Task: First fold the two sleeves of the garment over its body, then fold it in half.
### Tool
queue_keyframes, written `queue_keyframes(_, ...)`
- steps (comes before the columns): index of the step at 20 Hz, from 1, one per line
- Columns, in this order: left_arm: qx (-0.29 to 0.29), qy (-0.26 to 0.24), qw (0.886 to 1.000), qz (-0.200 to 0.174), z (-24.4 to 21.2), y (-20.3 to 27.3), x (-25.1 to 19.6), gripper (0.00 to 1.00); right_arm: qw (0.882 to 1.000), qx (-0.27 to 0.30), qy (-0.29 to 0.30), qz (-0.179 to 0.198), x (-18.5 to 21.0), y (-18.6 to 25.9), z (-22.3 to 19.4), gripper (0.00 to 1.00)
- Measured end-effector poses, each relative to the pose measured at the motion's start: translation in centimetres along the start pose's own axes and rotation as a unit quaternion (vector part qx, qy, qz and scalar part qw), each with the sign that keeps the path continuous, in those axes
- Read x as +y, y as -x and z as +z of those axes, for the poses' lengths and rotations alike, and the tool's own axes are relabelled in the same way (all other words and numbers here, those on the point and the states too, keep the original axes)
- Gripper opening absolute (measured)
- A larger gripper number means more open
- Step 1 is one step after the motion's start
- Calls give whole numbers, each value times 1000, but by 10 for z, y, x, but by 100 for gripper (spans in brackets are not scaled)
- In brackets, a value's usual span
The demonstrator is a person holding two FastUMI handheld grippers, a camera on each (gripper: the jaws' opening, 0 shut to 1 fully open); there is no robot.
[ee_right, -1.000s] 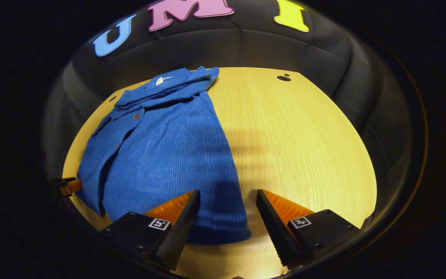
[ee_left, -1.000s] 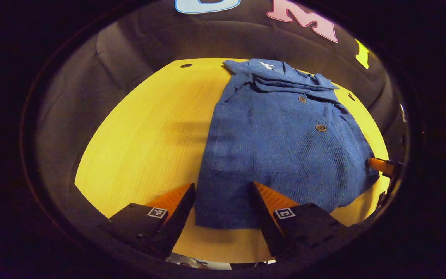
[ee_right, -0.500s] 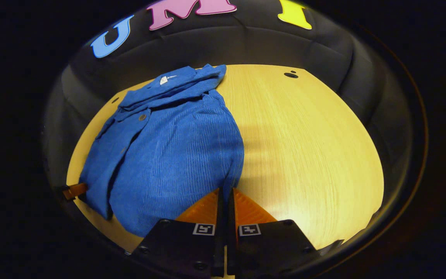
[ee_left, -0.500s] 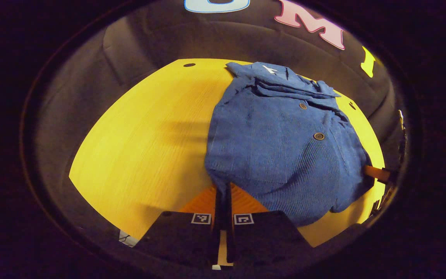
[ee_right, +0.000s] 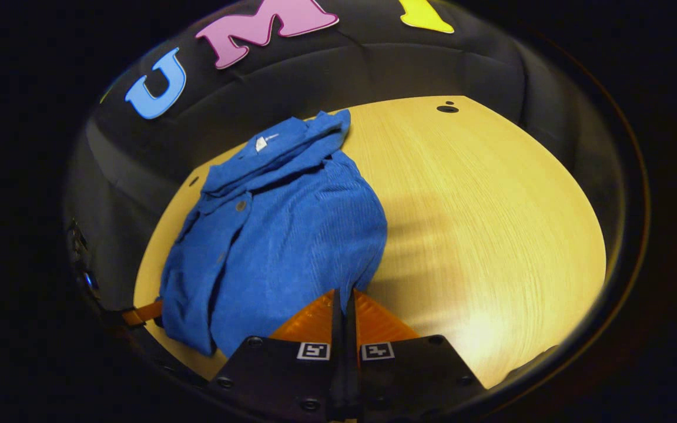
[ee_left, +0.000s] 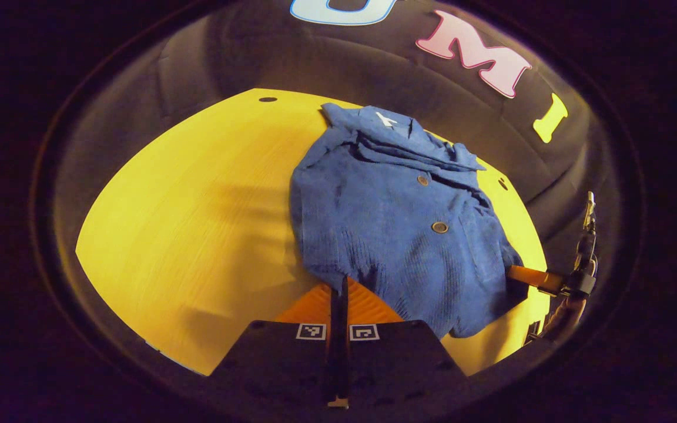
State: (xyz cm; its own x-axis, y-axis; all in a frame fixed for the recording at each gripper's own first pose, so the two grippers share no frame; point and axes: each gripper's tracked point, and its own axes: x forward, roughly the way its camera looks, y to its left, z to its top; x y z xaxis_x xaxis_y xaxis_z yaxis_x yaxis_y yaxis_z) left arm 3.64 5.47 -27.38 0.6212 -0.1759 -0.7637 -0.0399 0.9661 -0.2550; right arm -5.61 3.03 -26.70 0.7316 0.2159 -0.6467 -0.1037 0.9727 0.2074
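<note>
Both grippers, wide apart over the shirt's near hem a second ago, are now clenched on it and lifting it, so the near part of the shirt is bunching up and sitting farther from the table's near edge than before.

Left gripper (ee_left: 338, 288), in the left gripper view: its two orange fingers are pressing together with the near left corner of the blue shirt (ee_left: 397, 223) pinched between them, cloth rising in a hump just past the tips. Right gripper (ee_right: 344, 296), in the right gripper view: its fingers are likewise closing tight on the near right corner of the shirt (ee_right: 291, 229), fabric puffing up right beyond them.

Each view is also catching the other gripper as an orange finger poking into the hem: the right gripper at the right edge of the left gripper view, with a hand behind it, blurred; the left gripper at the lower left of the right gripper view.

Shirt is lying on the yellow wooden table (ee_left: 197, 200), sleeves already folded in over the body, two buttons (ee_left: 439, 227) showing on the front. Farther back the collar (ee_right: 274, 147) is resting flat near the table's far edge, a small white tag on it. Beyond the table, black cloth wall (ee_right: 374, 70).
</note>
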Motion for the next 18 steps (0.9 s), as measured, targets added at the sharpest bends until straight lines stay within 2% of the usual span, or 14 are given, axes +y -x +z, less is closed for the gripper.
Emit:
queue_keyframes(4, -62, 3, 998, -28, 76, 14, -21, 0, 999, -41, 17, 26, 34, -11, 55, 5)
queue_keyframes(8, -121, -27, 991, -40, 159, -1, -32, 0, 992, -104, 39, 55, 70, -26, 133, 5)
queue_keyframes(12, -186, -73, 979, -40, 242, -22, -43, 0, 982, -167, 57, 68, 92, -50, 206, 4)
queue_keyframes(15, -238, -114, 964, -35, 307, -44, -51, 0, 974, -204, 79, 59, 99, -74, 259, 4)
queue_keyframes(17, -299, -134, 944, -37, 357, -57, -60, 0, 968, -227, 95, 46, 101, -95, 292, 4)
queue_keyframes(18, -313, -143, 938, -32, 372, -68, -62, 0, 966, -235, 101, 39, 101, -108, 306, 4)
